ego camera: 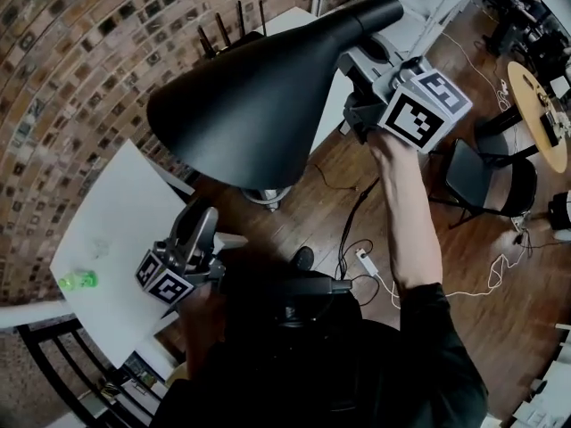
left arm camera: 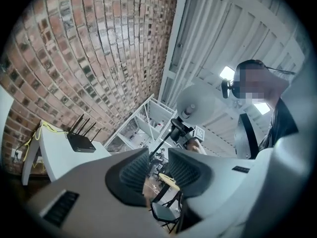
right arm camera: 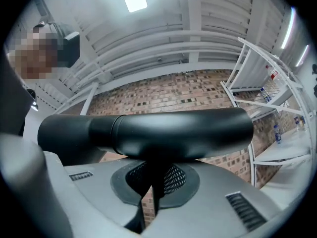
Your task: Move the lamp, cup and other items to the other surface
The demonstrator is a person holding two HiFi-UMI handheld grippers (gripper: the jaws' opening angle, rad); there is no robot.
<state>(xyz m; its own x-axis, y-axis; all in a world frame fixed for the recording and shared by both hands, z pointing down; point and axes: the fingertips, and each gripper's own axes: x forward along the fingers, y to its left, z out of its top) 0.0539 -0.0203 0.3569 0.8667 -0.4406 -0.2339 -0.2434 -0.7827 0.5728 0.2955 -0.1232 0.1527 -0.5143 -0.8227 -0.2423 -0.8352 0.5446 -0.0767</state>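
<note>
The black lamp (ego camera: 268, 87) is held aloft over the floor (ego camera: 482, 266), its stem clamped in the right gripper (right arm camera: 151, 175). The left gripper (left arm camera: 157, 170) is parted and empty. Transfer is judged underway; an upright set-down is required next.

Lab-like workspace, brick wall (ego camera: 71, 61), wooden floor (ego camera: 482, 266), metal shelving (right arm camera: 262, 104), loose cables (ego camera: 354, 214)

The lamp (ego camera: 259, 96) is matte black all over. The right gripper (right arm camera: 152, 180) has a pale grey body and black ribbed pads, and its cube carries black-and-white square markers; the left gripper (left arm camera: 158, 170) matches. At eight o'clock in the head view, the white table (ego camera: 116, 230) bears a bright green item (ego camera: 78, 281). The brick wall (ego camera: 80, 52) is mottled red-brown with pale mortar. The floor (ego camera: 357, 203) is dark brown wood.
</note>
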